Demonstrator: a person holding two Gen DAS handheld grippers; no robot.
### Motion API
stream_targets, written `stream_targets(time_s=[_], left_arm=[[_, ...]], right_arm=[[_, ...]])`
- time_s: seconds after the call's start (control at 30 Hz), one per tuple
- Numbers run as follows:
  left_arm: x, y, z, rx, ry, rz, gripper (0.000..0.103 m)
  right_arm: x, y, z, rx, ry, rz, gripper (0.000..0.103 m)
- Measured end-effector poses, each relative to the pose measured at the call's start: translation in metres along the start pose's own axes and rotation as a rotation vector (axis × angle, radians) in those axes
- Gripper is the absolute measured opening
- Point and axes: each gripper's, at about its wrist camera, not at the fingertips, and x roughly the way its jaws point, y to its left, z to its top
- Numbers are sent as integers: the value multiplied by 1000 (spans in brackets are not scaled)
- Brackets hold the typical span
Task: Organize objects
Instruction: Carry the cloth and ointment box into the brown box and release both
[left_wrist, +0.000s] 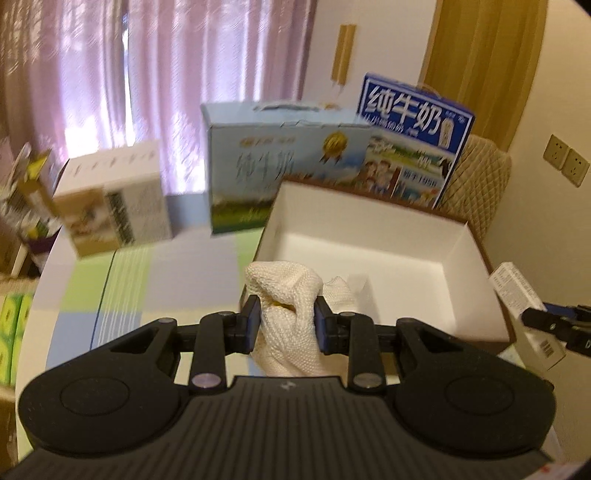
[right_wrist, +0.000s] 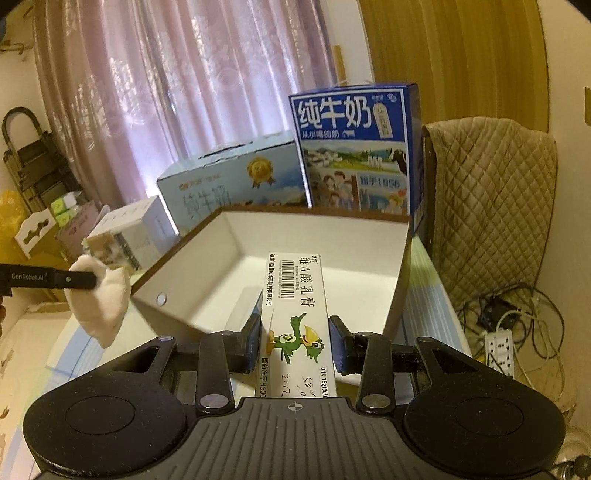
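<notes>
While both grippers hang above the table (left_wrist: 177, 266), each carries one item. Left gripper (left_wrist: 287, 317): fingers clamped tight on a white knitted cloth (left_wrist: 288, 295), which bunches above the pads and droops below them; a trace of yellow shows in a fold, source unclear. The cloth sits just in front of the near left corner of the open white box (left_wrist: 373, 236), outside its rim. From the right wrist view, the same cloth (right_wrist: 101, 306) hangs clear of the table, left of the box (right_wrist: 229, 236).

Right gripper (right_wrist: 295, 339): fingers closed on a long white medicine carton (right_wrist: 295, 295) with a green cartoon bird and a barcode. The carton's far end reaches over the box's near edge; the box interior looks empty.

Behind the box: a pale blue milk carton case (right_wrist: 229, 181) and a dark blue milk case (right_wrist: 354, 147) standing upright. A small white carton (right_wrist: 125, 232) stands to the left. The left wrist view is motion-blurred, so finer print is unreadable. Pink curtains (right_wrist: 177, 81) behind; a quilted chair cover (right_wrist: 495, 206) to the right.
</notes>
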Motion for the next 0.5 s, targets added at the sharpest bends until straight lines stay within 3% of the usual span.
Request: stream_targets(time_s=[0.17, 0.5], left_arm=[[25, -15, 27, 35, -16, -4, 26], [84, -29, 48, 72, 40, 5, 26]], right_arm=[[17, -5, 12, 20, -6, -34, 35], [50, -19, 19, 67, 16, -67, 35]])
